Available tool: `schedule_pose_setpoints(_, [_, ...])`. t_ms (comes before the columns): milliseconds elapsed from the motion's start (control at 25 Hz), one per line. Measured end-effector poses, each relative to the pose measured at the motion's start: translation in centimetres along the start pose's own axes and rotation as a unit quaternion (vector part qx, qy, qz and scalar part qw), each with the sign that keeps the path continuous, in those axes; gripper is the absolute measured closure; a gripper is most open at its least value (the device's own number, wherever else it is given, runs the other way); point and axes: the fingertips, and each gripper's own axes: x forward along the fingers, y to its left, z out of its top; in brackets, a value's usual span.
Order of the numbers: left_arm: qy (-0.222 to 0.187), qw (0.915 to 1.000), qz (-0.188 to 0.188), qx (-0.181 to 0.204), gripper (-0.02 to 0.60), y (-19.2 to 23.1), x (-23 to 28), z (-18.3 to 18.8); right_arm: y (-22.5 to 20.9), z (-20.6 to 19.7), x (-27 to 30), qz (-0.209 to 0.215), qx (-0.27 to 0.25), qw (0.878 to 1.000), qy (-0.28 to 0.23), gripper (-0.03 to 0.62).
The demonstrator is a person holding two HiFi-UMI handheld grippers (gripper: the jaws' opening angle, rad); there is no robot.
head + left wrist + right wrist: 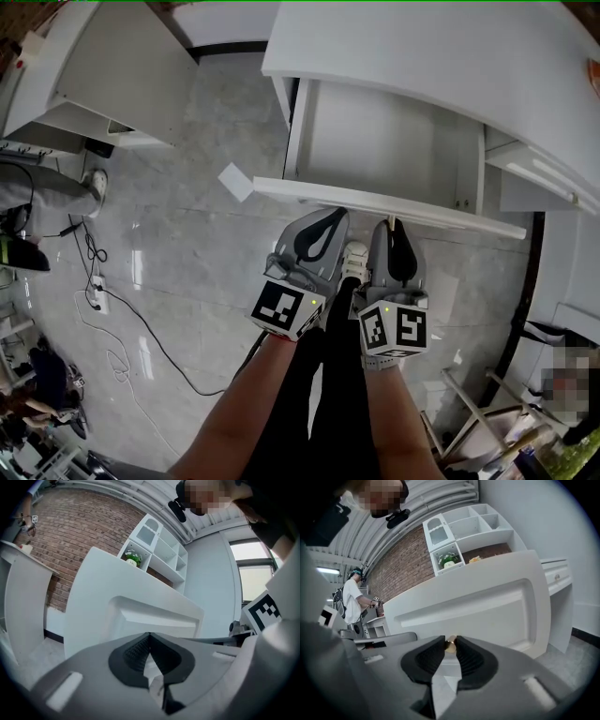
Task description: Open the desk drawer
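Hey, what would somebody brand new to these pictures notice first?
The white desk drawer stands open at the top of the head view, its inside bare. Just below its front panel, the right gripper is shut on a small brass knob. The left gripper sits beside it, fingers together on nothing.

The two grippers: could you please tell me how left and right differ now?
The right gripper is shut on the small brass knob of the drawer front; the left gripper is shut on nothing, tips meeting. The right gripper points straight at the front; the left gripper slants. Both sit side by side at the open drawer.
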Motion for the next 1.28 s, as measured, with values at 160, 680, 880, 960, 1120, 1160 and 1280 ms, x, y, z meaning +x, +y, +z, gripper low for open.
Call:
schedule_pose_setpoints(160, [0.009,0.9999,-0.001,-0.006,0.583,-0.2,-0.8,-0.2,0.3,-0.4,-0.6,-0.001,0.000,1.000,0.007,0.522])
schedule_pose_setpoints(680, [0.014,0.9997,0.009,-0.016,0.583,-1.9,-3.0,-0.9,0.8,-1.3,-3.5,0.012,-0.005,1.000,0.015,0.522])
schedule_pose_setpoints(880, [0.016,0.9996,0.016,-0.016,0.582,-2.2,-3.8,-1.2,1.1,-1.6,-4.2,0.020,-0.007,1.000,0.017,0.522])
schedule_pose_setpoints(960, [0.018,0.9996,0.015,-0.014,0.583,-2.3,-4.0,-1.3,1.2,-1.8,-4.5,0.022,-0.008,1.000,0.017,0.522])
schedule_pose_setpoints(1120, [0.019,0.9996,0.016,-0.012,0.583,-2.6,-4.4,-1.4,1.3,-1.7,-5.0,0.023,-0.012,0.999,0.019,0.521])
schedule_pose_setpoints(1160, [0.018,0.9996,0.017,-0.013,0.583,-2.6,-4.5,-1.4,1.4,-1.7,-5.1,0.024,-0.012,0.999,0.019,0.522])
schedule_pose_setpoints(1280, [0.014,0.9996,0.020,-0.015,0.583,-2.7,-4.6,-1.4,1.4,-1.9,-5.2,0.026,-0.010,0.999,0.019,0.522])
